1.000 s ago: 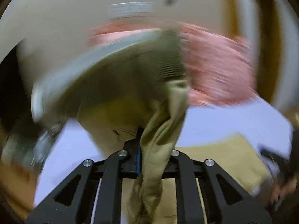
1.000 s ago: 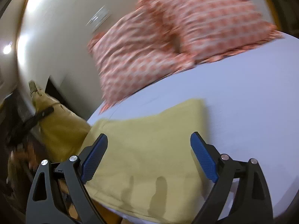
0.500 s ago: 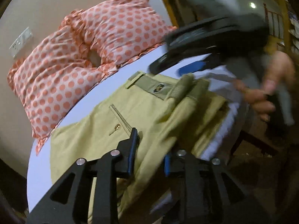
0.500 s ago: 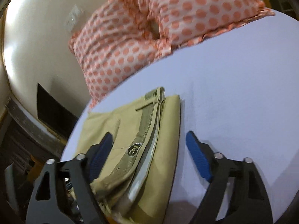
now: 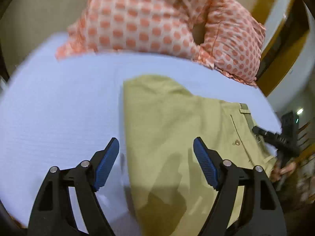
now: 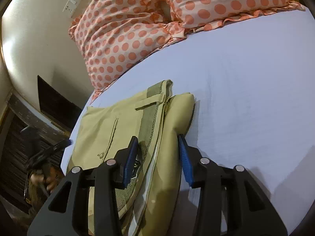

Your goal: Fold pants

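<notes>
Khaki pants (image 5: pixel 177 129) lie folded on the pale blue bed sheet (image 5: pixel 59 106), waistband toward the bed's edge. My left gripper (image 5: pixel 156 163) is open and empty above the folded fabric's near edge. In the right wrist view the pants (image 6: pixel 118 125) show their waistband, belt loop and back pocket. My right gripper (image 6: pixel 157 157) is partly open with its jaws on either side of the waistband stack, not clamped. The right gripper also shows in the left wrist view (image 5: pixel 275 137), and the left gripper in the right wrist view (image 6: pixel 51 149).
Two polka-dot orange pillows (image 6: pixel 137 25) lie at the head of the bed, also in the left wrist view (image 5: pixel 157 17). A cream wall with a switch plate (image 6: pixel 73 0) stands behind. The bed edge (image 6: pixel 78 118) drops to a dark floor.
My left gripper has let go of the pants and opened, and the fabric now lies flat. My right gripper has narrowed and moved down around the waistband stack.
</notes>
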Demonstrator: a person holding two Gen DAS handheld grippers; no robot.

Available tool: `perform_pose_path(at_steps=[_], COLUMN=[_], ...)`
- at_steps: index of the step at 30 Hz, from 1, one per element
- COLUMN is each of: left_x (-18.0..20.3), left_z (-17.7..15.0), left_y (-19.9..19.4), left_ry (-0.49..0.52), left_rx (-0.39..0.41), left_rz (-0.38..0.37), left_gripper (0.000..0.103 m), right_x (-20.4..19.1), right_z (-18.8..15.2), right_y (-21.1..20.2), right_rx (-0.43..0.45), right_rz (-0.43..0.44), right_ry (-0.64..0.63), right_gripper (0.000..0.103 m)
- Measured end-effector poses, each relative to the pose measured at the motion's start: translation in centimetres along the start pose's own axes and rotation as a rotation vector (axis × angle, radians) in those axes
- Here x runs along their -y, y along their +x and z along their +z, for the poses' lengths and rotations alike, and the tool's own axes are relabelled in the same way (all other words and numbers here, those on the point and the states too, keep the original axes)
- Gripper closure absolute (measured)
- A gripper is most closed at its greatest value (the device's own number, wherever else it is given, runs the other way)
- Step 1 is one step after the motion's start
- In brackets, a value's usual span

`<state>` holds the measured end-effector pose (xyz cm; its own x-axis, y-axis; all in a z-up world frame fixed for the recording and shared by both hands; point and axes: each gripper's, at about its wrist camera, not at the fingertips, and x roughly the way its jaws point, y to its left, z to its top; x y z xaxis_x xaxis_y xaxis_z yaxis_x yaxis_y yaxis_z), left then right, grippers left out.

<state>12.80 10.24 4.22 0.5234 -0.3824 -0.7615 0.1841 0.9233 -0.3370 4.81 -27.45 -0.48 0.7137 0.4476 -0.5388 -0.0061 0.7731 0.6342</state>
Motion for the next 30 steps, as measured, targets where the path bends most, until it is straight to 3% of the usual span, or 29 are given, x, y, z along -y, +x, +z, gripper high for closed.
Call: perform_pose_path(at_steps=[3, 4, 6, 9, 10, 12, 15, 18, 22, 24, 25, 27, 29, 30], left_x=[-0.7, -0.8, -0.7, -1.3, -1.5, -1.8, -1.4, -0.5, 0.8, 1.6, 1.9, 2.2, 2.1, 2.2], left_z=[0.5, 0.6, 0.8, 0.7, 0.8, 0.8, 1.1, 2.9, 6.8, 9.4, 10.1, 10.7, 10.1, 9.4], left_y=[2.3, 2.9, 3.3, 3.1, 3.0, 3.5, 3.5, 3.5, 3.7, 5.5, 6.6, 7.9, 6.6, 5.3], left_ry=[-0.020, -0.020, -0.010, -0.028, -0.036, -0.058, -0.044, -0.022, 0.008, 0.031, 0.049, 0.075, 0.068, 0.077], left_rx=[-0.090, -0.107, -0.117, -0.124, -0.123, -0.148, -0.135, -0.100, 0.024, 0.084, 0.091, 0.092, 0.122, 0.156], left_rz=[-0.056, -0.056, -0.066, -0.092, -0.084, -0.101, -0.077, -0.035, 0.011, 0.096, 0.176, 0.304, 0.317, 0.306], left_gripper=[0.025, 0.017, 0.014, 0.019, 0.046, 0.087, 0.094, 0.097, 0.099, 0.098, 0.093, 0.087, 0.081, 0.076], right_x=[0.5, 0.7, 1.1, 1.3, 1.3, 1.3, 0.9, -0.3, -1.6, -1.3, -0.9, 0.2, 0.4, 0.0], right_z=[0.3, 0.4, 0.8, 1.1, 1.1, 1.2, 2.1, 4.3, 9.1, 10.8, 11.3, 11.5, 10.7, 10.2], right_y=[0.2, 0.4, 0.7, 1.1, 1.4, 1.6, 1.5, 1.4, 1.6, 2.7, 3.6, 4.8, 4.1, 2.9], right_rx=[-0.031, -0.045, -0.074, -0.118, -0.127, -0.132, -0.124, -0.095, 0.000, 0.029, 0.023, -0.020, -0.011, 0.036], right_rz=[0.040, 0.061, 0.097, 0.132, 0.143, 0.169, 0.175, 0.152, 0.103, 0.031, -0.027, -0.147, -0.216, -0.231], right_ry=[0.014, 0.029, 0.054, 0.073, 0.079, 0.087, 0.083, 0.040, -0.003, -0.009, -0.008, 0.011, 0.012, -0.013], right_gripper=[0.072, 0.074, 0.078, 0.084, 0.089, 0.091, 0.093, 0.093, 0.093, 0.093, 0.092, 0.082, 0.078, 0.068])
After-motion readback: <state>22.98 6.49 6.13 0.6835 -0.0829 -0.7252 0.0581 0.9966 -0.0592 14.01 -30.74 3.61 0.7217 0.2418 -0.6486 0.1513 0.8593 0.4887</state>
